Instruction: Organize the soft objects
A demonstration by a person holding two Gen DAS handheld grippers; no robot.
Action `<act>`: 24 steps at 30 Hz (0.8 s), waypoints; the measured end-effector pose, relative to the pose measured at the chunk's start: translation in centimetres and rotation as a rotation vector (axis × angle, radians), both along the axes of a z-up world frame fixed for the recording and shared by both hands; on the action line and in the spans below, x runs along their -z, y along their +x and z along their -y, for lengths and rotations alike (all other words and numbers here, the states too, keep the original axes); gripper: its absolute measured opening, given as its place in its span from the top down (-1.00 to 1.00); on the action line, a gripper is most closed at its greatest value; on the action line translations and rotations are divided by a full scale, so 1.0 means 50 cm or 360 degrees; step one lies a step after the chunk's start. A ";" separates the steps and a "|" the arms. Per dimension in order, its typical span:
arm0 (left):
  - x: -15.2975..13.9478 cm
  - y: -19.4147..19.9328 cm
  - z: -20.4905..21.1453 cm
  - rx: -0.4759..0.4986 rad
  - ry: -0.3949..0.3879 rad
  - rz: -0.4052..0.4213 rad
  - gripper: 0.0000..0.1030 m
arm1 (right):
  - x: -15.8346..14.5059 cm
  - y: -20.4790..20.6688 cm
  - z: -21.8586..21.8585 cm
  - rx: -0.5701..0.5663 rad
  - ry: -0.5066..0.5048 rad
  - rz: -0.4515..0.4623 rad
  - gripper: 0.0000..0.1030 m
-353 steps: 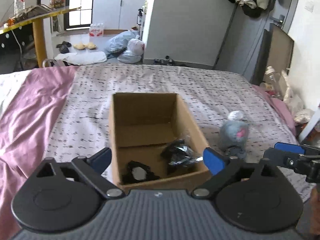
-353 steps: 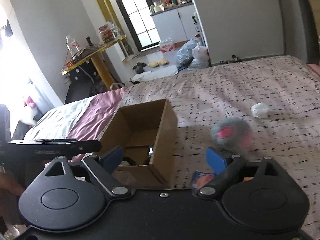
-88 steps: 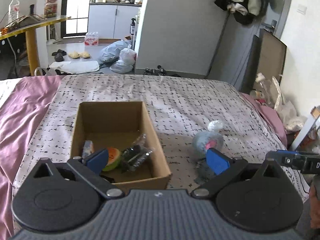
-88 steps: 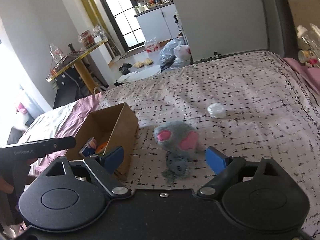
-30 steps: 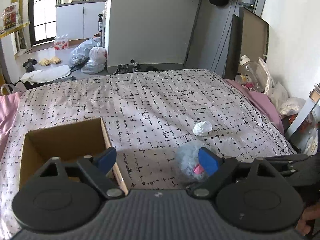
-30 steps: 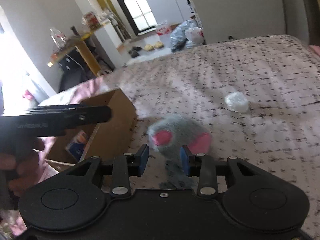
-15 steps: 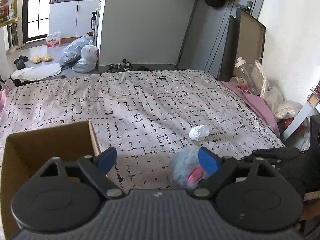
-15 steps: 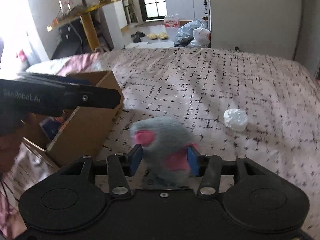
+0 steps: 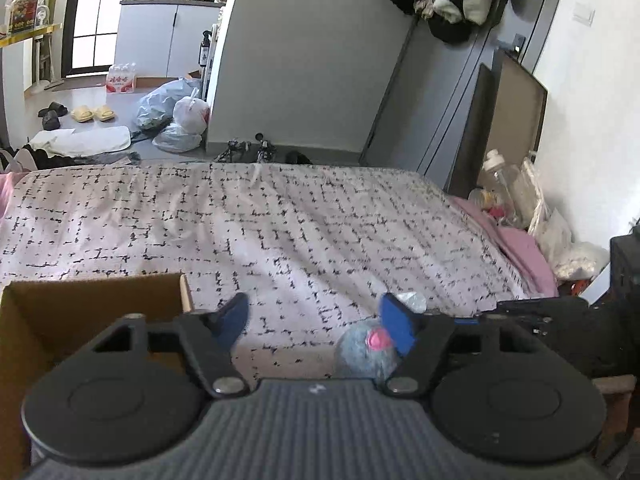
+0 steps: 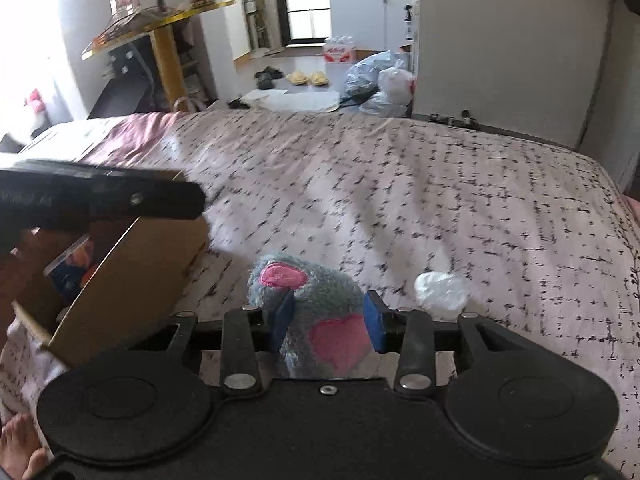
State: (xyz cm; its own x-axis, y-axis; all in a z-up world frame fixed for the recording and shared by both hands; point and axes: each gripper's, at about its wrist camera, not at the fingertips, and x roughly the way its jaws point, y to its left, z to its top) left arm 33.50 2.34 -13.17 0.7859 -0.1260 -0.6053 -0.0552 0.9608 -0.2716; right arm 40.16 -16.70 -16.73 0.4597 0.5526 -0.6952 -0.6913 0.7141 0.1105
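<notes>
My right gripper [image 10: 329, 322] is shut on a grey plush mouse [image 10: 320, 312] with pink ears and holds it above the bed. The mouse also shows in the left wrist view [image 9: 366, 350], low and right of centre. A cardboard box [image 10: 132, 264] stands to the left of the mouse, with several small items inside; its rim shows in the left wrist view [image 9: 92, 280]. My left gripper [image 9: 314, 316] is open and empty beside the box. A white crumpled soft lump [image 10: 440, 290] lies on the bed to the right of the mouse.
The bed [image 9: 280, 220] has a white cover with black marks and a pink sheet [image 10: 128, 136] at the left. Beyond the far edge lie bags [image 9: 176, 116] and slippers on the floor. A pink pillow and clutter [image 9: 520, 216] sit at the right edge.
My right gripper closed on the plush mouse and lifted it off the bed, moving toward the box. The left gripper swung right, so the box slid to the left of its view.
</notes>
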 end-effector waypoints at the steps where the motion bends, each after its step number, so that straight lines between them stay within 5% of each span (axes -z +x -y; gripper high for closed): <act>1: 0.001 0.003 0.002 0.0006 -0.0016 0.0008 -0.07 | 0.002 0.008 0.004 0.0017 0.0019 -0.0017 0.25; 3: 0.005 0.013 0.012 0.0019 -0.0012 -0.0021 0.24 | 0.005 0.018 0.013 0.0060 0.0043 -0.0031 0.25; 5: 0.011 0.023 0.028 0.0060 -0.0025 -0.0047 0.34 | 0.008 0.026 0.022 0.0099 0.0064 -0.0049 0.25; 16: 0.088 0.065 0.115 0.0179 0.0029 -0.0308 0.39 | 0.016 0.055 0.051 0.0157 0.0087 -0.0079 0.25; 20: 0.107 0.077 0.122 0.0177 0.0025 -0.0340 0.67 | 0.014 0.056 0.059 0.0115 0.0133 -0.0109 0.25; 24: 0.112 0.085 0.125 0.0184 -0.0010 -0.0334 0.73 | 0.019 0.056 0.069 0.0093 0.0169 -0.0168 0.25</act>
